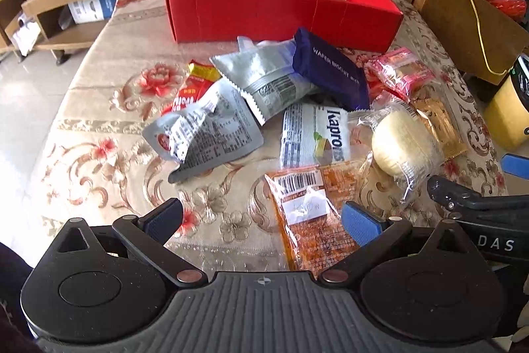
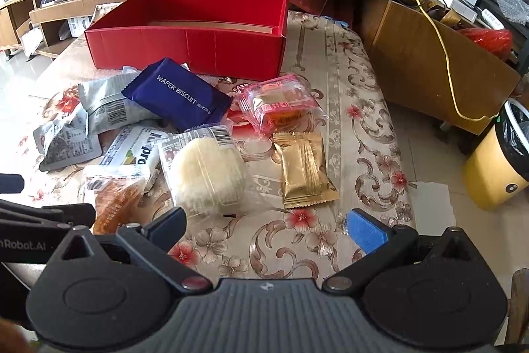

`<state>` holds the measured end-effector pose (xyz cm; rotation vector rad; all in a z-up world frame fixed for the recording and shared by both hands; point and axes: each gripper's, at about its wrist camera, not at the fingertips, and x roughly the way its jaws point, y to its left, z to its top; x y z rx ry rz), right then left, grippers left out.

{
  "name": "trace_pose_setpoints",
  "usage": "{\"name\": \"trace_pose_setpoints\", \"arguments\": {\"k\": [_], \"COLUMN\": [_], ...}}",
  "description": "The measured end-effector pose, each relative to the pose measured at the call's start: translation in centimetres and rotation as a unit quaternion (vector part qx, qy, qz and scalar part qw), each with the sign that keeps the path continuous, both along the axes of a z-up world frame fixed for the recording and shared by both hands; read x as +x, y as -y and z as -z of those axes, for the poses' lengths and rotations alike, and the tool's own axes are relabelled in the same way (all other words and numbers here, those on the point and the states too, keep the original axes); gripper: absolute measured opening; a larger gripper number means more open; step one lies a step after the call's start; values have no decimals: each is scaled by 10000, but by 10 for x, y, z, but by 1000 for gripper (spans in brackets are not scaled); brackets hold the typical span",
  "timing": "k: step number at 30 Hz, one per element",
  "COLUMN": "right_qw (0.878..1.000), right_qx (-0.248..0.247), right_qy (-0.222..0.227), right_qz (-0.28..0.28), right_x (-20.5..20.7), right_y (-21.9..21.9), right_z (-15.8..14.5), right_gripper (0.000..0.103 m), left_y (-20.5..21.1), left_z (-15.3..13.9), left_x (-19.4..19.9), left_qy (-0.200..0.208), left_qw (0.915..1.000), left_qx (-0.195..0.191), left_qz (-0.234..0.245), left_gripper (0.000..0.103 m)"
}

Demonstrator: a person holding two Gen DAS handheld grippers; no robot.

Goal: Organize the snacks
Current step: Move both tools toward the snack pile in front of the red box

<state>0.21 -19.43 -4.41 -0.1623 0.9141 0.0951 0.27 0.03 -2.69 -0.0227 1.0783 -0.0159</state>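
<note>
A pile of snack packets lies on the floral tablecloth (image 1: 99,95) in front of an empty red box (image 1: 281,15) (image 2: 188,45). I see a purple wafer biscuit pack (image 1: 330,71) (image 2: 178,96), silver packs (image 1: 264,78), a white Kapro pack (image 1: 314,138), an orange pack (image 1: 310,214), a round white bun in clear wrap (image 1: 403,144) (image 2: 208,177), a gold packet (image 2: 304,171) and a pink packet (image 2: 281,101). My left gripper (image 1: 261,220) is open, its fingers either side of the orange pack's near end. My right gripper (image 2: 267,225) is open and empty, just short of the bun and gold packet.
A low wooden shelf unit (image 1: 66,5) with clutter and cables runs behind the table. A yellow bin (image 2: 496,167) stands on the floor at the right, next to a wooden cabinet (image 2: 429,62). The table's right edge drops off near the right gripper.
</note>
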Motion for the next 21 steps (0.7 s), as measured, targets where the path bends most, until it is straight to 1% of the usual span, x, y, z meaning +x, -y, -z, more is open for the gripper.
{"name": "trace_pose_setpoints", "arguments": {"k": [6, 11, 18, 21], "right_qw": [10000, 10000, 9997, 9995], "right_qx": [8, 16, 180, 250], "right_qy": [-30, -38, 45, 61], "right_qz": [14, 30, 144, 161], "right_x": [0, 1, 1, 1], "right_y": [1, 2, 11, 14], "right_z": [0, 0, -6, -8], "right_gripper": [103, 103, 103, 103], "left_y": [1, 3, 6, 7], "left_z": [2, 8, 8, 6], "left_x": [-2, -1, -1, -2], "left_qy": [-28, -184, -203, -217], "left_qw": [10000, 9998, 9997, 9996], "left_qx": [26, 13, -44, -125], "left_qz": [-46, -45, -85, -149], "left_gripper": [103, 102, 102, 102]}}
